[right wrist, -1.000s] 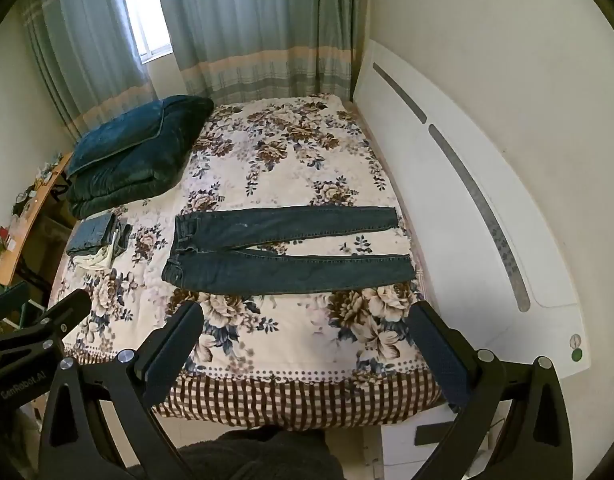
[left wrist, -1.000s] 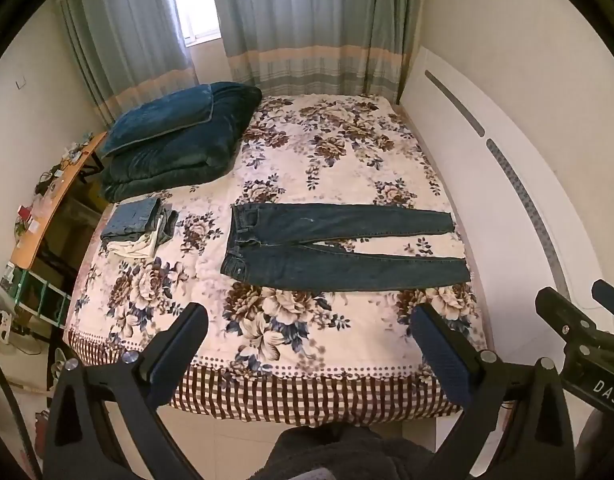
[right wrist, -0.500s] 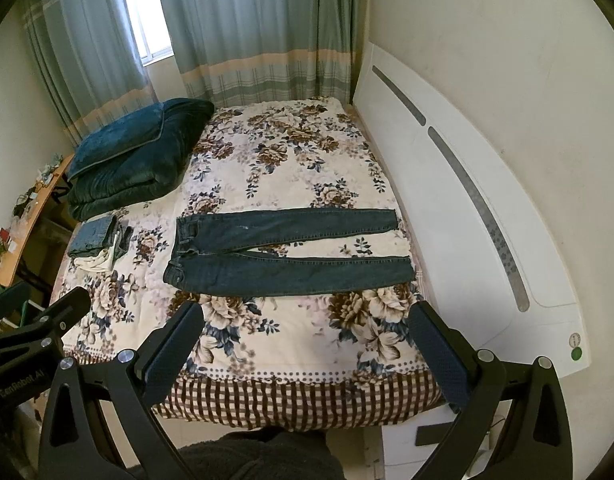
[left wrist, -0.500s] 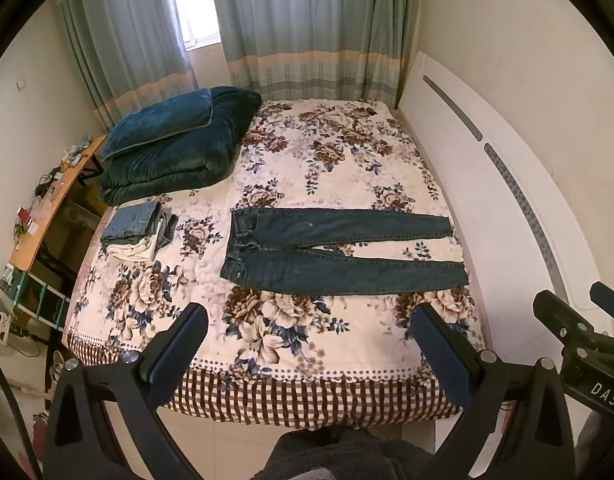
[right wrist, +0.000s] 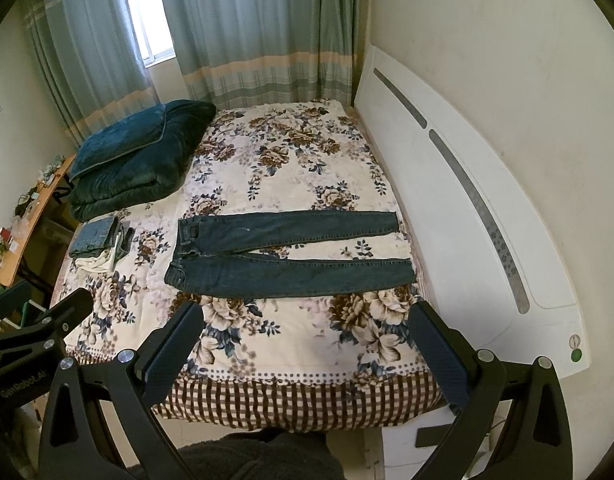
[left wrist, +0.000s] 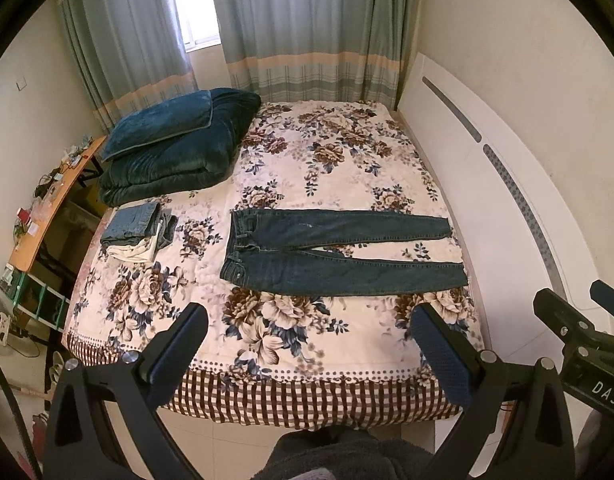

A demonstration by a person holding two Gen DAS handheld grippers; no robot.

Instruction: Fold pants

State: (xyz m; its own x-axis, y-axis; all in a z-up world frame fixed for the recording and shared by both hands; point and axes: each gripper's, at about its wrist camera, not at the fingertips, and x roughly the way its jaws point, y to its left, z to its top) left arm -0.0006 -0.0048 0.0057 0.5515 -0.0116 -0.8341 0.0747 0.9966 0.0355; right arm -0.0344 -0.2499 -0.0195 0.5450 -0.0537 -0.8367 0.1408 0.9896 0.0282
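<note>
A: Progress check — anything folded yet?

B: No. Pants (left wrist: 339, 254) lie flat and full length across the floral bed (left wrist: 327, 152), waistband to the left, both legs running right toward the white headboard (left wrist: 507, 208). Legs slightly apart, a sliver of bedspread showing between them. No crease, no fold.

A: Grippers?

B: Left gripper (left wrist: 307, 344) spread wide, nothing between the fingers, hanging over the near edge of the bed, well short of the denim. Right gripper (right wrist: 307, 340) same: wide apart, empty, held back from the cloth.

A: So zero contact.

B: Right, neither touches fabric. My read: task is at the very start, approach only. All of it is left: leg over leg, then hems toward waistband, likely.

A: Other stuff on the bed?

B: Small pile of folded clothes (left wrist: 137, 232) left of the waistband, apart from it. Teal quilt (left wrist: 175, 148) with a pillow on top, farther back.
</note>
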